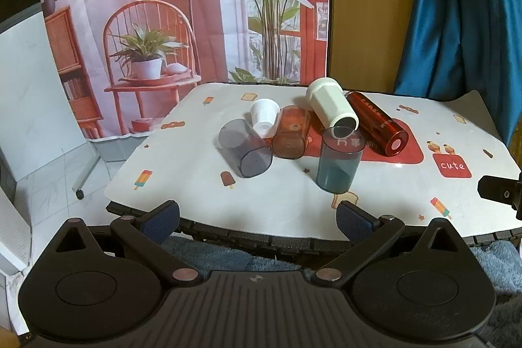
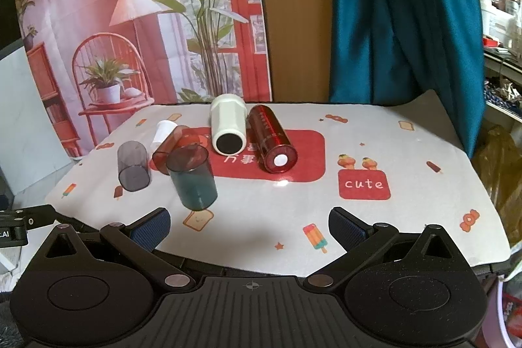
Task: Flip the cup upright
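Several cups lie on a patterned table mat (image 1: 182, 172) (image 2: 407, 158). A teal see-through cup (image 1: 339, 162) (image 2: 192, 178) stands nearest, slightly tilted. A grey see-through cup (image 1: 244, 149) (image 2: 133, 167), an orange-brown cup (image 1: 291, 132) (image 2: 168, 149), a small white cup (image 1: 265, 117) (image 2: 163, 132), a large white cup (image 1: 332, 103) (image 2: 227, 128) and a shiny red cup (image 1: 378, 123) (image 2: 272, 144) lie on their sides. My left gripper (image 1: 257, 219) is open and empty at the table's near edge. My right gripper (image 2: 249, 227) is open and empty over the near edge.
A printed backdrop (image 1: 182, 5) and a blue curtain (image 1: 456, 15) hang behind the table. The right gripper's body (image 1: 502, 189) shows at the right edge of the left wrist view. Cluttered shelves (image 2: 499, 22) stand at the far right.
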Available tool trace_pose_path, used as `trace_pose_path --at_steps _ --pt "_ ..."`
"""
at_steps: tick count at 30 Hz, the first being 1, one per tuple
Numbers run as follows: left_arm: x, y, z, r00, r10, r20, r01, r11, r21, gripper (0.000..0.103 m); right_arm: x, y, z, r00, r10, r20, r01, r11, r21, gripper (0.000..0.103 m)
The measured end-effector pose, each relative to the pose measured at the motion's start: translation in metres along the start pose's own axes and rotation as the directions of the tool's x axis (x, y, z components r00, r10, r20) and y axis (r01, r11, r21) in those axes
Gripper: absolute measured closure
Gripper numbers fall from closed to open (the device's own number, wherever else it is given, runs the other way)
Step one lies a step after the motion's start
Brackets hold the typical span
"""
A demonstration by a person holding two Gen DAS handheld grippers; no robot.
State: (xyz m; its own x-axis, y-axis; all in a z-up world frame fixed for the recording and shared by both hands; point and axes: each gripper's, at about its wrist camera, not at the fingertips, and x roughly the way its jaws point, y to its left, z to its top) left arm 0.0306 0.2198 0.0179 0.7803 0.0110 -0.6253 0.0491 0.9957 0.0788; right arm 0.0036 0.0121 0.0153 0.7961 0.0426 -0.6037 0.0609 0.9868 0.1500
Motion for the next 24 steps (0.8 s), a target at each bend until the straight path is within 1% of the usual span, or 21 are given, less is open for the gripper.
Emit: trace_pose_path --at_steps 15,24 --pt "-0.0046 0.0002 -0.0013 1.0 -0.003 0.026 0.003 1.0 -0.011 0.0 -0.0049 -0.0012 -0.0017 1.0 -0.009 0.03 0.009 1.0 0.003 0.0" --pt "-0.0063 -0.0005 -0.002 0.999 -0.004 0.033 0.004 1.0 -0.006 0.0 -0.0058 -0.0034 -0.0032 1.0 0.009 0.029 -0.01 1.0 0.019 0.0"
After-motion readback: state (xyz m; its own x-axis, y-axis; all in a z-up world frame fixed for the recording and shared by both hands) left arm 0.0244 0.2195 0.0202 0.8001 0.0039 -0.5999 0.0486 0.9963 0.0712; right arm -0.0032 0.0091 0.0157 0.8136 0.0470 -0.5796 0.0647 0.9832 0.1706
